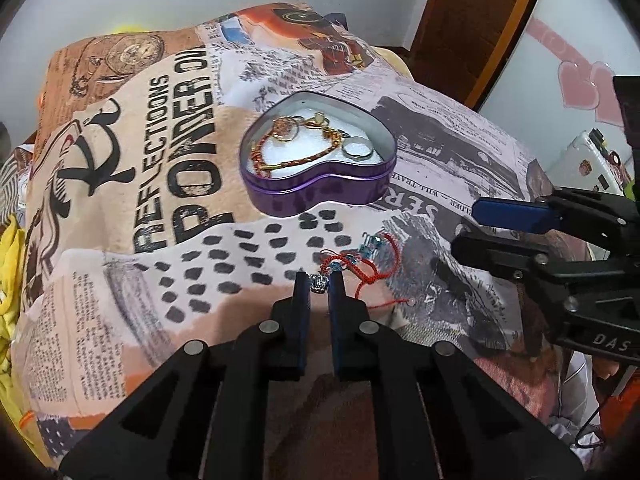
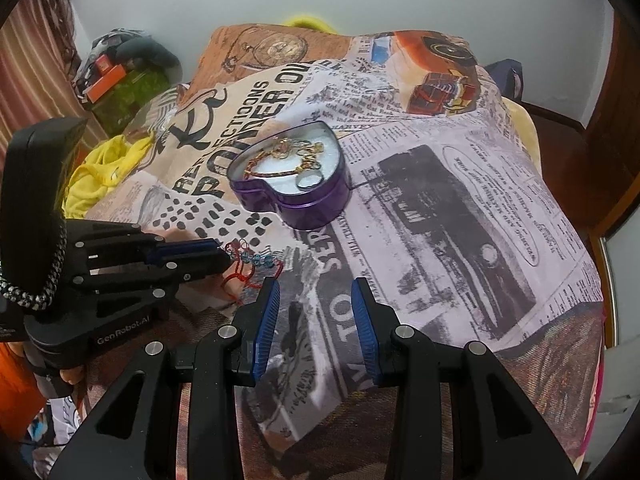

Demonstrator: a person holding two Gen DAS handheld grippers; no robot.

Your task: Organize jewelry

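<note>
A purple heart-shaped tin (image 1: 320, 196) (image 2: 316, 206) sits open on the printed blanket and holds gold rings, a red-gold bracelet and a silver ring (image 1: 357, 149). In front of it lies a red cord bracelet with blue beads (image 1: 362, 258) (image 2: 256, 261). My left gripper (image 1: 319, 283) is shut on a small silver charm (image 1: 318, 282) at the bracelet's near end; it also shows in the right wrist view (image 2: 208, 254). My right gripper (image 2: 315, 292) is open and empty above the blanket, to the right of the bracelet; it also shows in the left wrist view (image 1: 480, 224).
The blanket (image 2: 460, 200) with newspaper print covers a raised surface that drops off at the right and near edges. Yellow cloth (image 2: 100, 172) and a pile of boxes (image 2: 120, 76) lie to the left. A wooden door (image 1: 472, 20) stands at the back right.
</note>
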